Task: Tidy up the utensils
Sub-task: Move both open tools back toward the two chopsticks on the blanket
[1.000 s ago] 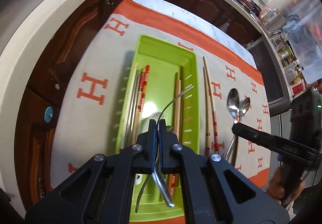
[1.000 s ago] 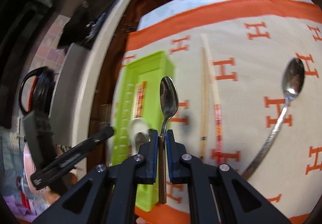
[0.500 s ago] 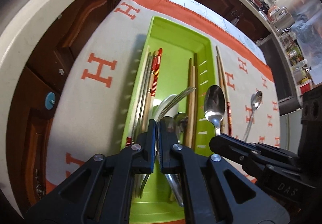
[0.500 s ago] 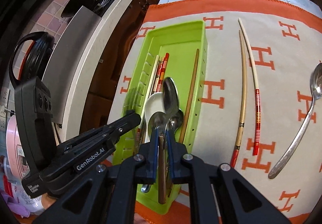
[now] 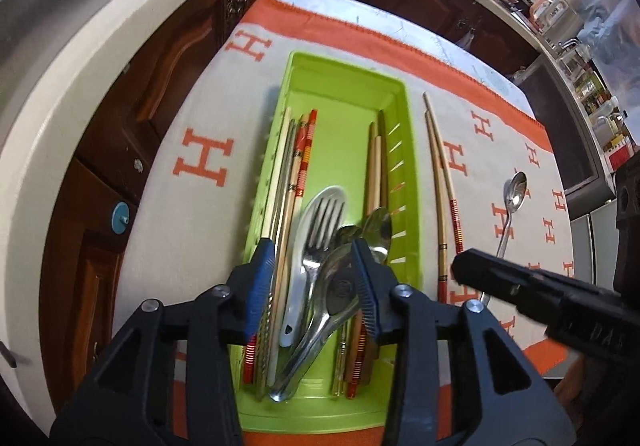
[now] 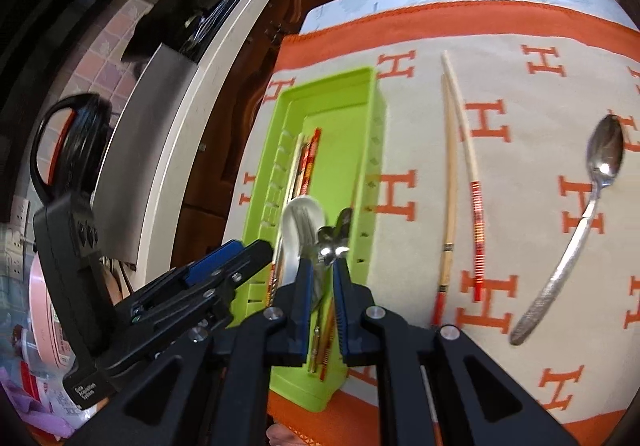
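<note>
Steel fork (image 5: 320,234) lengthwise in green tray (image 5: 408,149), tines away; both grippers open, empty.

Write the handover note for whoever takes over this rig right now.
Left gripper: open, empty, over the green tray.
Right gripper: open, empty, over the tray's near end.
In the tray: fork, spoons, a white spoon and chopsticks along both sides.
Done: fork and one spoon lie in the tray, let go.
Left: one chopstick pair and one metal spoon lie on the cloth right of the tray; move both in.
</note>
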